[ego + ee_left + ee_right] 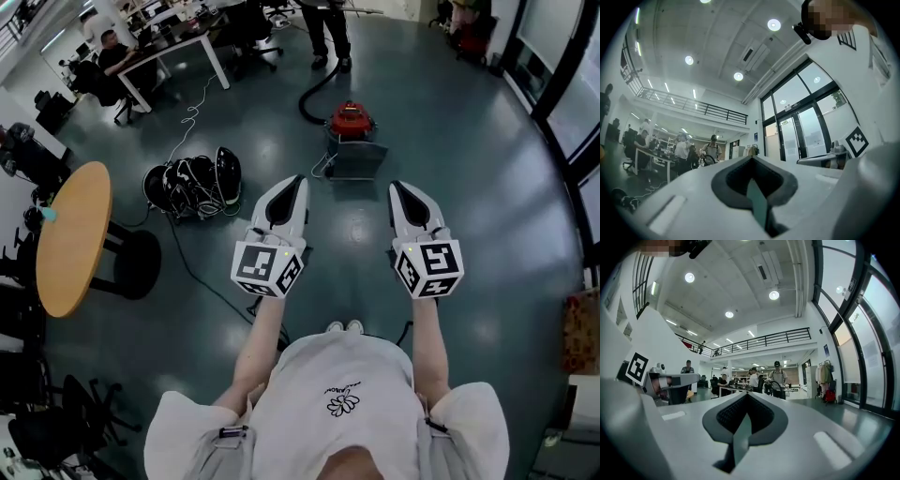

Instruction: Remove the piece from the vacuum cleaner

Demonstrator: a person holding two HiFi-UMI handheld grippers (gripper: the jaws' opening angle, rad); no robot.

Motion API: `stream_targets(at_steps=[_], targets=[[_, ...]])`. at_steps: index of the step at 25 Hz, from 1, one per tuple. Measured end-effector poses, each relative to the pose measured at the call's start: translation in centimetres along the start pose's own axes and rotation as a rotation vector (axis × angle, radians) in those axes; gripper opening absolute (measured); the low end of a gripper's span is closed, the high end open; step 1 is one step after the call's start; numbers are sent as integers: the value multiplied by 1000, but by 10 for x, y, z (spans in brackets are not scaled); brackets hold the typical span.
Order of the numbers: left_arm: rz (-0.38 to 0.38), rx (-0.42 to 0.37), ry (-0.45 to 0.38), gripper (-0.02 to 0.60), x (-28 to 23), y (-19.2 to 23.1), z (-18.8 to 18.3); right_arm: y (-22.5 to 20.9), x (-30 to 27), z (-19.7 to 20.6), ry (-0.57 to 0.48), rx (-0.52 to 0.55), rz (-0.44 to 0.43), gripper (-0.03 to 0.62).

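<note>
Two grippers are held out level over the dark floor (487, 187), side by side and apart. The left gripper (293, 183) is seen with its fingers pressed together, nothing between them; in its own view (752, 161) only a thin seam is left between the dark pads. The right gripper (398, 186) is likewise closed on nothing, its pads (754, 416) meeting along one line.

The red vacuum (351, 120) is stood on the floor ahead of both grippers, well apart from them and well off the near right corner of the white desk (178, 45). A grey part (356, 159) is set against its near side. A black hose (314, 98) is run from the vacuum to a standing person (326, 28) beyond the desk's right edge; that person is also caught in the right gripper view (777, 376). Another person (114, 54) is seated at the desk's left end.

A white cord (192, 117) is trailed from under the desk's near edge to a black bundle (192, 185) on the floor. A round wooden table (73, 234) and a black stool (139, 264) are placed further left.
</note>
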State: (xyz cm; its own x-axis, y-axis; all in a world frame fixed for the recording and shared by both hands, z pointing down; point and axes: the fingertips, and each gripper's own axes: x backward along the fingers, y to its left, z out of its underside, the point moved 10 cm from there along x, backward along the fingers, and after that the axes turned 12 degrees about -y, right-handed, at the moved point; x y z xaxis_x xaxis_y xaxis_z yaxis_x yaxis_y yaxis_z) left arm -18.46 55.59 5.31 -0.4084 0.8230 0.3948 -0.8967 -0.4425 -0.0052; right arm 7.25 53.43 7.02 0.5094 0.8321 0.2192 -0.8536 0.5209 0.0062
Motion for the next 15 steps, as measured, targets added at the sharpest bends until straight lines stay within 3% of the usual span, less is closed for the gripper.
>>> stream_targets(at_steps=[15], targets=[[0, 17, 49, 3, -19, -38, 29, -47, 27, 23, 25, -59, 13, 25]])
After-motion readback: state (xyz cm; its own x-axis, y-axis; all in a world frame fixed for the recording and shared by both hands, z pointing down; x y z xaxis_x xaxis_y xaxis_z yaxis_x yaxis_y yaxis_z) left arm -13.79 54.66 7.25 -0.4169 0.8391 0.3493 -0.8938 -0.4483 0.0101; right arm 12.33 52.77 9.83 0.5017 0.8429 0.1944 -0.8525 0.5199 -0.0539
